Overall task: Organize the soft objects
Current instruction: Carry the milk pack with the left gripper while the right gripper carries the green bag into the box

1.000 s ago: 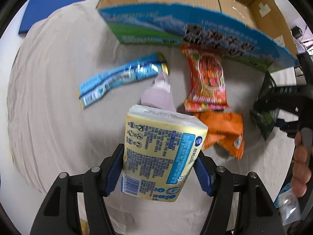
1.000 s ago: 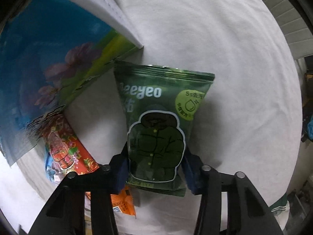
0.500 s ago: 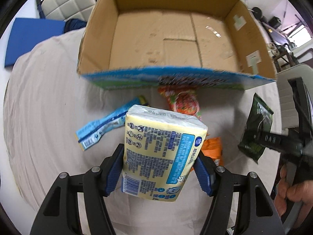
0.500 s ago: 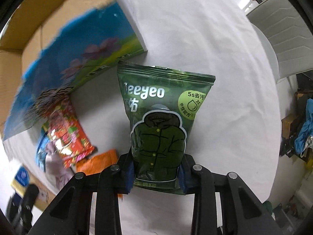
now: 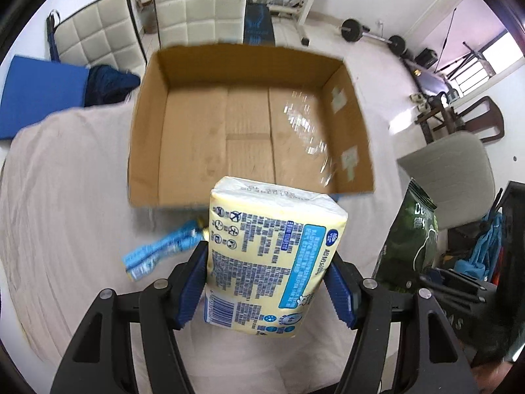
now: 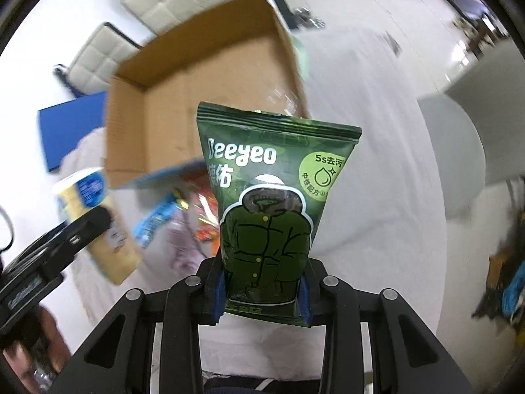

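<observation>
Now both packs are up off the worktop (image 5: pixel 65 197) and higher than before. Our left claw (image 5: pixel 267 287) squeezes the yellow pack (image 5: pixel 272 259), our right claw (image 6: pixel 262 292) the green pouch (image 6: pixel 272 203), both just before the empty box (image 5: pixel 249 131), ready to drop in.

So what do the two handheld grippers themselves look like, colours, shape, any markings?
Both match. The left gripper and right gripper are matte black plastic, each with two angular fingers with triangular cut-outs and round silver screw heads at the joints. The pads are blue and ribbed. Seen from the left wrist camera, the right gripper's body carries faint embossed lettering, too blurred to read. No cables or sleeves show.
</observation>
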`<state>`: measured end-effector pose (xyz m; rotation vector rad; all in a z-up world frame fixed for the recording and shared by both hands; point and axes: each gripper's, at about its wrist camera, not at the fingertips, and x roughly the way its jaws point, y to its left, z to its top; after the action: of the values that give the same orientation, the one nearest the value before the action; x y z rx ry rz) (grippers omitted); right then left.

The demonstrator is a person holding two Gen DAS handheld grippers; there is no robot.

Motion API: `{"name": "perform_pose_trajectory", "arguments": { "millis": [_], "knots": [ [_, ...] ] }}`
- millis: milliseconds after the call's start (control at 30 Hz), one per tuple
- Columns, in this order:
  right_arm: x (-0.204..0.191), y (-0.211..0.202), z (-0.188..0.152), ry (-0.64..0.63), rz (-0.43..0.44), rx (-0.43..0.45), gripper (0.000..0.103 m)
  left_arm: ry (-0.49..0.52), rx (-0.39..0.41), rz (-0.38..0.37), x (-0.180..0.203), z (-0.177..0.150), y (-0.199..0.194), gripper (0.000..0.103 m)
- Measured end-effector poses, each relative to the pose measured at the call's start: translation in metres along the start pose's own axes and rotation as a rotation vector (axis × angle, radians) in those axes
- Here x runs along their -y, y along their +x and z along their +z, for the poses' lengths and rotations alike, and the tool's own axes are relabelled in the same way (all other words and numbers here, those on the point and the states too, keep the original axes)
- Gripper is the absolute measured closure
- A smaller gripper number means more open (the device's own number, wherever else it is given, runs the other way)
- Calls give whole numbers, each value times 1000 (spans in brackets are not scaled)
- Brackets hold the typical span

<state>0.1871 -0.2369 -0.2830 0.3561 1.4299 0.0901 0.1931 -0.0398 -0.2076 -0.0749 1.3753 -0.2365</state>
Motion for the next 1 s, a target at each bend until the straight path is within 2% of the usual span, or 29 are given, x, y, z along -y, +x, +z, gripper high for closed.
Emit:
{"name": "perform_pose_trajectory", "arguments": {
  "millis": [67,200,367,500,700,767,833,1000],
  "knots": [
    [-10,-19,18,-28,8,26,67,-3,17,-8,0,18,-1,39],
    [-33,-9,53,-51,-16,49,67,-24,16,-28,0,62,11,39],
    [-45,21,106,-78,-43,9,67,-105,-87,-110,-15,118,60,39],
    [-52,51,137,-104,-97,-31,67,-168,-164,-127,-29,148,103,40],
    [-44,93,162,-135,-162,-92,67,-201,-236,-129,-39,178,155,43],
    [-45,112,175,-145,-182,-109,67,-188,-245,-117,-37,183,166,49],
    [-42,126,183,-139,-206,-115,67,-177,-267,-113,-36,187,176,49],
    [-40,142,195,-154,-253,-124,66,-153,-306,-54,-38,201,198,49]
  ]
}}
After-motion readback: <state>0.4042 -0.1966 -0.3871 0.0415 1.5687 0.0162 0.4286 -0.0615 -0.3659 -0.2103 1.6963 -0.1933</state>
